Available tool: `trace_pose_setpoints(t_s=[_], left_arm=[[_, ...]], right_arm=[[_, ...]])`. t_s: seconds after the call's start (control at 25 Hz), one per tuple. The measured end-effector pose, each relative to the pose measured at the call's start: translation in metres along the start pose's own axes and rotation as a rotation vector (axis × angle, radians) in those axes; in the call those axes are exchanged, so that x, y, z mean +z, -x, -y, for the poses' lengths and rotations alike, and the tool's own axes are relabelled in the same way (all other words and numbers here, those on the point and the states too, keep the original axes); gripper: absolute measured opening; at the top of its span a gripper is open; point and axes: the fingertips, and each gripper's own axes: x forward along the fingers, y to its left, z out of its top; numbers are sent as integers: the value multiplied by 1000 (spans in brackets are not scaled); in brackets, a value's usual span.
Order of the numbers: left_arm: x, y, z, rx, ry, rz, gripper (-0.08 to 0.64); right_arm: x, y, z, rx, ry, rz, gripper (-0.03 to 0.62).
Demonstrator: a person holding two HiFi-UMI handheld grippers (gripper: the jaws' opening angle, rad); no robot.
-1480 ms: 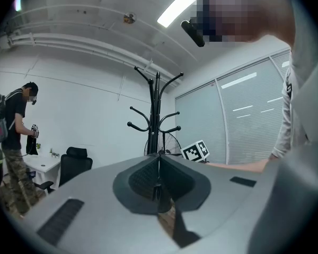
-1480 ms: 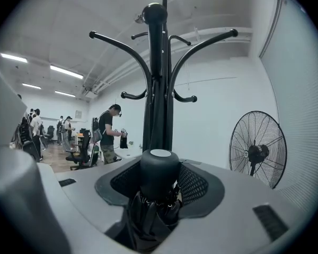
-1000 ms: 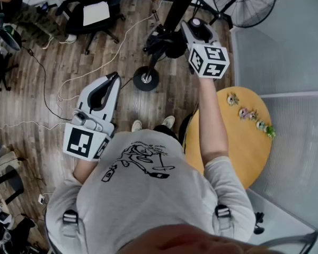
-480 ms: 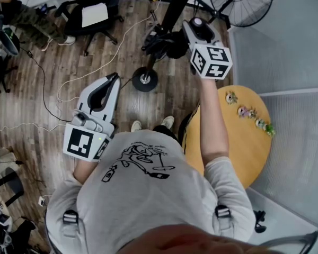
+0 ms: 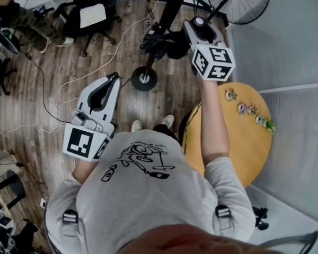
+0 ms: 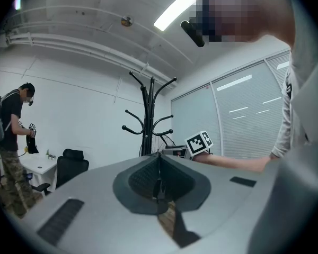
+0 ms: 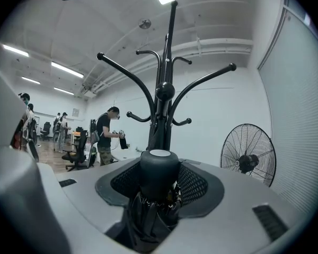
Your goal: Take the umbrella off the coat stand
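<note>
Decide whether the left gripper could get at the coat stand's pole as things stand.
Probably yes: the left gripper points toward the coat stand with nothing between, though its jaws are together.

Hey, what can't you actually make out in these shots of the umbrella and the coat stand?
- The umbrella, lower end: right gripper view, sunk between the jaws and cut by the bottom edge.
- Whether it is clear of the coat stand: head view, the right gripper overlaps them.
- Stand's top: head view, cut by the top edge.
- Figures on the table: head view, too small.
</note>
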Motion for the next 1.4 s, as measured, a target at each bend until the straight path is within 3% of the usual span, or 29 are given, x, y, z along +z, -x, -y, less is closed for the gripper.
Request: trace_pose_setpoints(t_s=[1.4], left_arm=[[0,-8,13,-66,0,0,11]], right_arm=[[30,52,4,-46,0,29,218]])
